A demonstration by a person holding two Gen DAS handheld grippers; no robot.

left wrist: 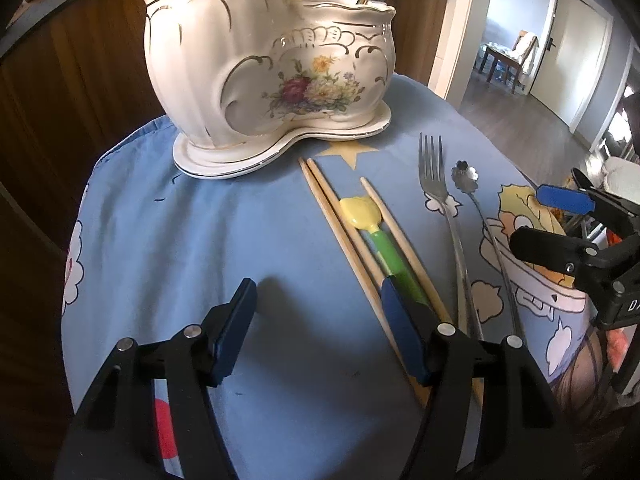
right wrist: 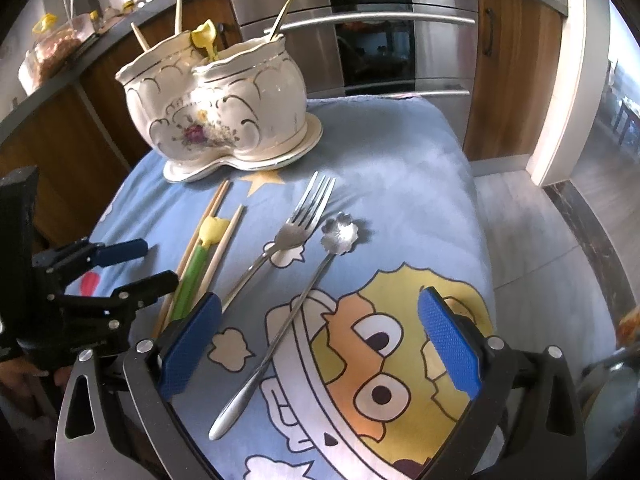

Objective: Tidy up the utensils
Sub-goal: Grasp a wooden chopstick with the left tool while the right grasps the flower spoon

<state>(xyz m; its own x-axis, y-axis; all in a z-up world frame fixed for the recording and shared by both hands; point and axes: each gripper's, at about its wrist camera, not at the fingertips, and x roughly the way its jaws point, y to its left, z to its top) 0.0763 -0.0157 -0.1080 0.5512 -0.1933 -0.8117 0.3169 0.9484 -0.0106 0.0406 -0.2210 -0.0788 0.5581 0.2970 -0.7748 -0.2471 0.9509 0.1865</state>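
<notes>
A white floral ceramic holder (left wrist: pixel 272 76) stands at the table's far side, with a yellow utensil and chopsticks inside; it also shows in the right wrist view (right wrist: pixel 216 120). On the blue cloth lie chopsticks (left wrist: pixel 340 232), a yellow-headed green-handled spoon (left wrist: pixel 384 248), a steel fork (left wrist: pixel 440 200) and a flower-bowl steel spoon (left wrist: pixel 466 178). My left gripper (left wrist: pixel 316 328) is open and empty, low over the cloth, its right finger over the green handle. My right gripper (right wrist: pixel 320 340) is open and empty above the flower spoon's (right wrist: pixel 280 328) handle.
The table is draped in a blue cartoon cloth (right wrist: pixel 400 184). Wooden cabinets and a steel oven (right wrist: pixel 380 28) stand behind it. A doorway with a chair (left wrist: pixel 516 56) opens to the right. Jars sit on the counter (right wrist: pixel 52 48) at the left.
</notes>
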